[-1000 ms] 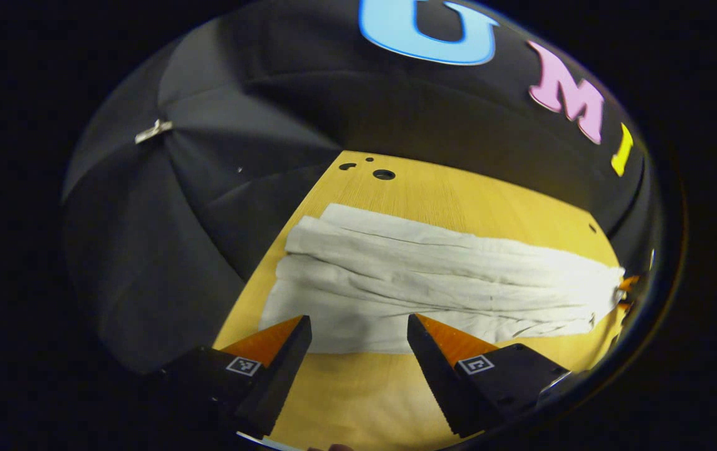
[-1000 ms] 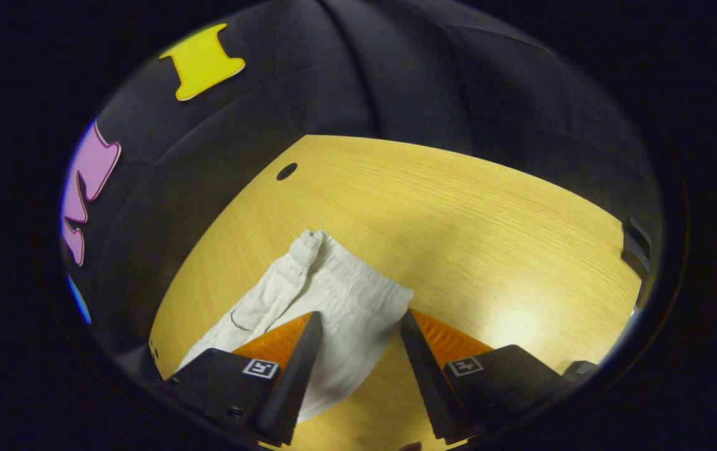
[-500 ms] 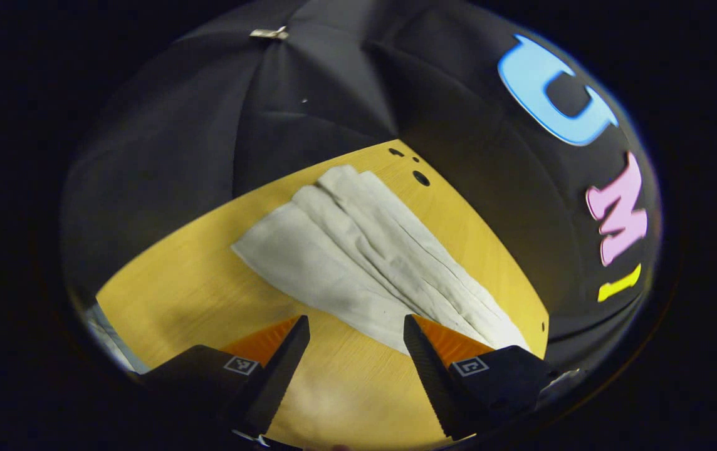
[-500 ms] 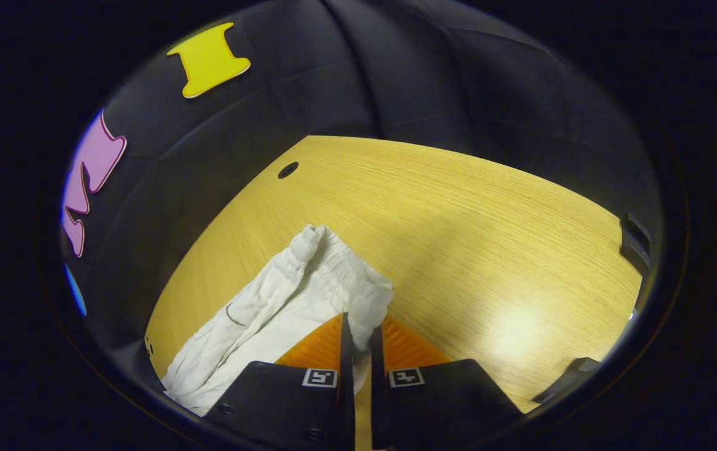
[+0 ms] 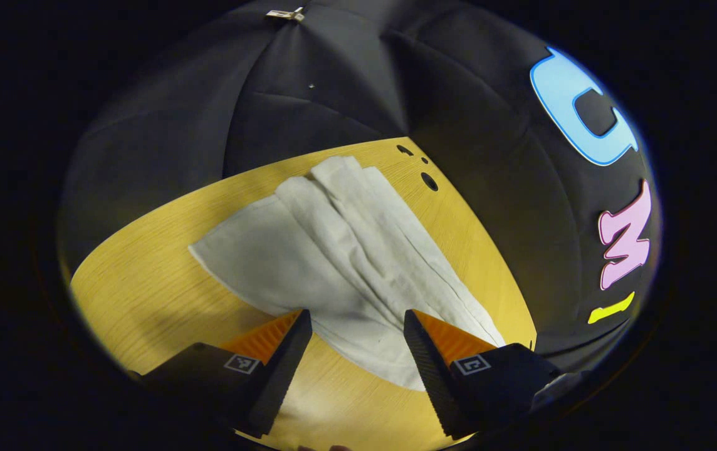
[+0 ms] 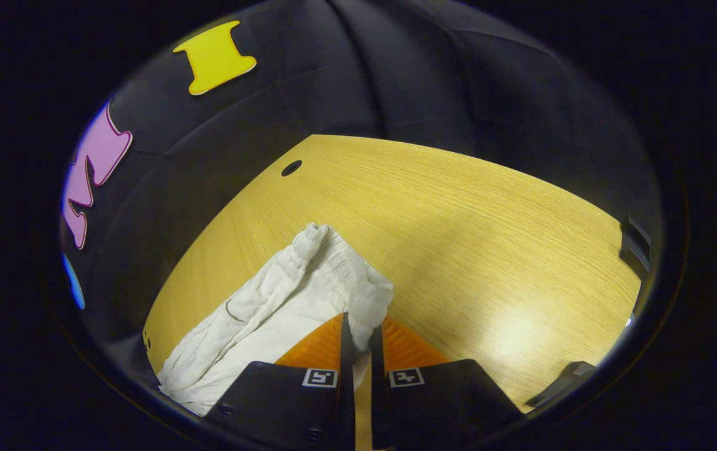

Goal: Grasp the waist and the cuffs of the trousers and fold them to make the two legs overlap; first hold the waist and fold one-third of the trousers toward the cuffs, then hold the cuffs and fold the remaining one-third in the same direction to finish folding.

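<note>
White trousers [image 5: 340, 250] lie lengthwise on the wooden worktop [image 6: 459, 213], legs already overlapped. Right gripper [image 6: 358, 332], fingers nearly closed, pinches the gathered waist [image 6: 346, 282]. Left gripper [image 5: 357, 326] hovers wide apart over the near edge toward the cuffs [image 5: 308, 207].

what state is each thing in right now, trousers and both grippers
trousers: flat on the table, legs overlapped, not yet folded in thirds
waist: bunched, pinched at its edge
left gripper: open over the cuff end
right gripper: shut on the waist
</note>
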